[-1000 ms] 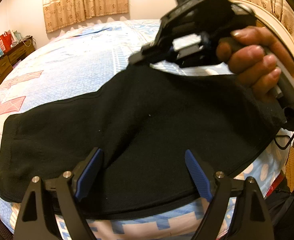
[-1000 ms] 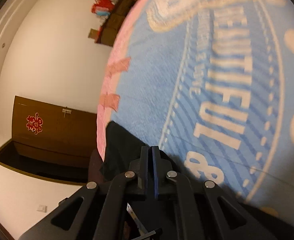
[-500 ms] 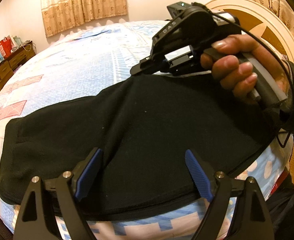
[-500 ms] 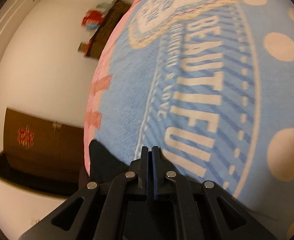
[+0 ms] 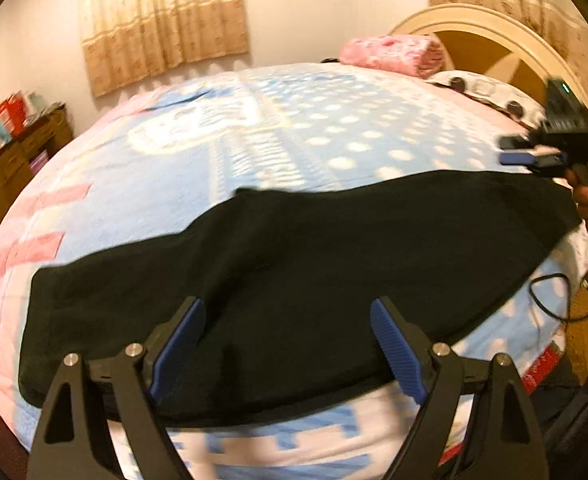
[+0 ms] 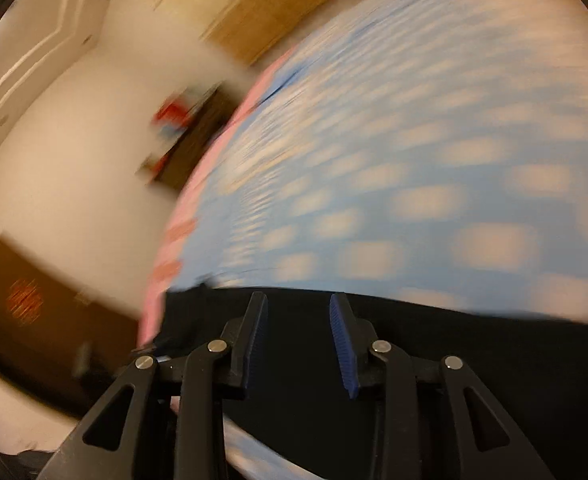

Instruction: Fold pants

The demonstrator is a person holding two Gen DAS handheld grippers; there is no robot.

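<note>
The black pants (image 5: 314,248) lie folded lengthwise across the near side of the bed, stretched from left to right. My left gripper (image 5: 287,332) is open and empty, hovering over the pants' near edge. My right gripper (image 5: 534,156) shows in the left wrist view at the far right end of the pants, held in a hand. In the blurred right wrist view the right gripper (image 6: 298,328) is open and empty, with the pants (image 6: 434,360) under it.
The bed has a blue and pink printed blanket (image 5: 285,132). A pink pillow (image 5: 390,54) and a spotted pillow (image 5: 490,94) lie by the cream headboard (image 5: 490,36). A wooden dresser (image 5: 17,160) stands at the left. A black cable (image 5: 550,300) hangs off the bed's right side.
My right gripper has opened, let go of the pants and swung away to the right end. The pants now lie flat. My left gripper stays open over them.
</note>
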